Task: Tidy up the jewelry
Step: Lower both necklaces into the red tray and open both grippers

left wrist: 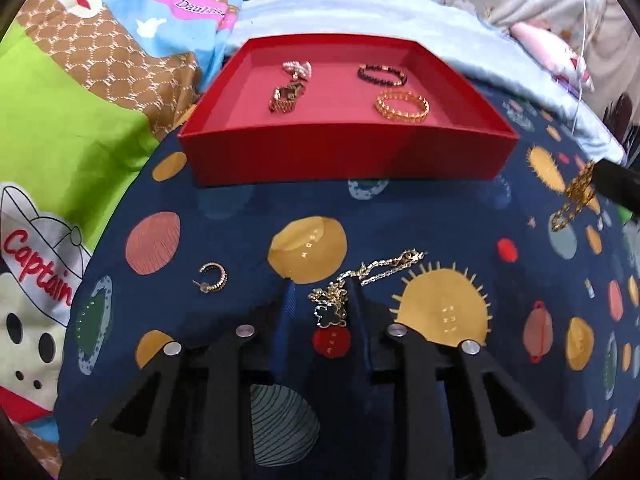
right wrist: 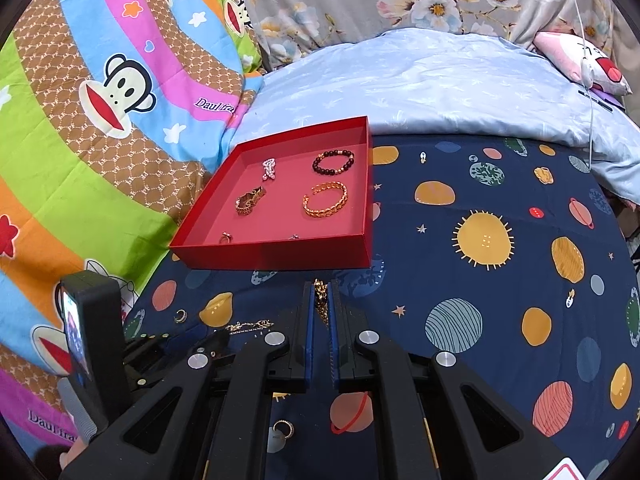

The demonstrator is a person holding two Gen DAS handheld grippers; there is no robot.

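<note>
1. The bed carries everything; a navy planet-print cloth (right wrist: 460,264) covers its near part, with a pale blue quilt (right wrist: 440,76) toward the far edge and a bright cartoon-monkey blanket (right wrist: 100,92) along the left side.
2. A shallow red tray (right wrist: 280,254) sits on the navy cloth at its far-left corner, touching the monkey blanket on its left.
3. The left hand-held gripper (left wrist: 320,284) is low over the near part of the cloth, its fingers apart on either side of a thin gold necklace (left wrist: 376,270) that has a dark clover pendant; the chain lies on the cloth and trails out to the right of the fingers.
4. The right hand-held gripper (right wrist: 321,288) is just in front of the tray's near wall, its blue-padded fingers (right wrist: 307,320) clamped on a chunky gold chain (right wrist: 320,300), which hangs between them.
5. Inside the tray, a gold cuff bangle (right wrist: 325,200) lies near the right wall, and a dark beaded bracelet (right wrist: 333,162) lies beyond it in the far-right corner.
6. A folded gold link bracelet (right wrist: 249,199) lies left of the bangle, with a small pearl piece (right wrist: 269,169) beyond it toward the far wall.
7. Two tiny pieces, one a ring (right wrist: 226,237), rest against the tray's near wall; the other is too small to identify.
8. A gold hoop earring (left wrist: 212,278) lies on the cloth, left of the left hand-held gripper.
9. Another hoop earring (right wrist: 284,428) lies on the cloth beneath the right hand-held gripper's frame.
</note>
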